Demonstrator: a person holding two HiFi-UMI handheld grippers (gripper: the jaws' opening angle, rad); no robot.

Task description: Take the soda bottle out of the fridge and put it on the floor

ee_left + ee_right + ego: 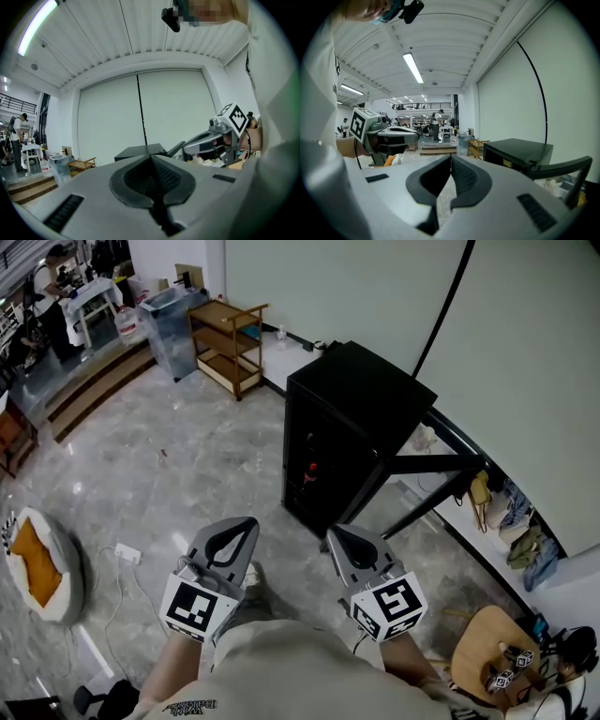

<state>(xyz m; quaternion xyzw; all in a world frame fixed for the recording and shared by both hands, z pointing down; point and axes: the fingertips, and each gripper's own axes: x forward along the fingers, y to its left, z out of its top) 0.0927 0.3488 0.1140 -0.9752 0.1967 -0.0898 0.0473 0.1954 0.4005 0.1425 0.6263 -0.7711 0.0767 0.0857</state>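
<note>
Sitting inside the black fridge, the soda bottle is showing only as a small red patch on the dark front. I am taking that patch for its label, and I cannot tell whether I am seeing it through a glass door or an open front. Both tools are hanging short of the fridge, clear of it. The left tool is clenched on nothing, its jaws meeting with only air ahead, and the right tool is likewise closed and empty. The first risk is lying there: if they are arriving at the bottle without spreading, they are likely knocking it over inside rather than taking it. If a door is standing shut, a sharp pull may be rocking the bottle too. The black frame standing just beside the fridge on the right is crowding that side, so the right tool may be catching on it. The polished floor is offering little grip, so a bottle set down tilted may be tipping and rolling. The power strip and its cable, lying on the floor left of the tools, are inviting a trip.
</note>
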